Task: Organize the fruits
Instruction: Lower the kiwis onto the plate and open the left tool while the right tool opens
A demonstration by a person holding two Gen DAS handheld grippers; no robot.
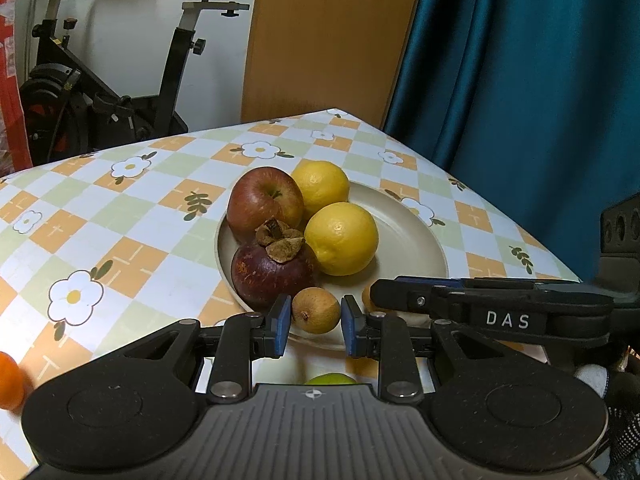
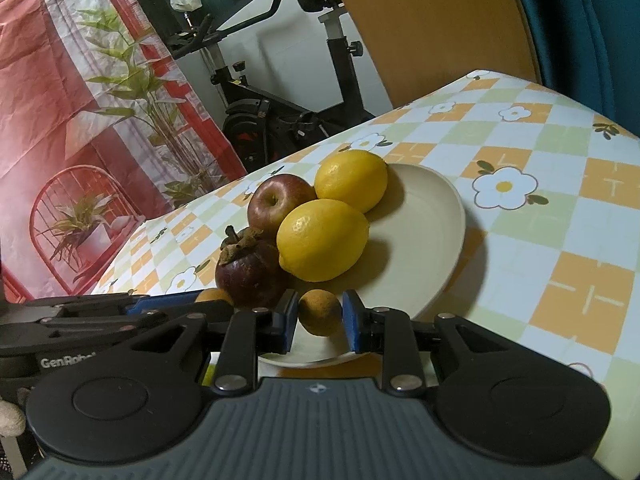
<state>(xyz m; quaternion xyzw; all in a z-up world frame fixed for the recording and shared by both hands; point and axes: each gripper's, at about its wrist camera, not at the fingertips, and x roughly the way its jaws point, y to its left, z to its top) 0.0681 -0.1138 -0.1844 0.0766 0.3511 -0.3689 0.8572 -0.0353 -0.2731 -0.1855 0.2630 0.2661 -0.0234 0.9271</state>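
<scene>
A cream plate [image 1: 404, 240] on the flowered tablecloth holds a red apple [image 1: 264, 202], two lemons [image 1: 342, 238] and a dark mangosteen [image 1: 272, 274]. My left gripper [image 1: 316, 322] is shut on a small brown longan [image 1: 316, 310] over the plate's near rim. In the right wrist view my right gripper [image 2: 320, 320] is shut on a second longan [image 2: 320, 312], also at the near rim, beside the mangosteen [image 2: 250, 276]. The two grippers sit side by side: the right gripper [image 1: 374, 294] reaches in from the right, and the left gripper [image 2: 200, 300] shows at the left with its longan [image 2: 214, 298].
An orange [image 1: 8, 380] lies at the table's left edge and a green fruit [image 1: 332, 378] peeks out below my left fingers. The table's far corner meets a wooden panel [image 1: 328, 36] and a teal curtain [image 1: 520, 60]. An exercise bike [image 1: 120, 92] stands beyond.
</scene>
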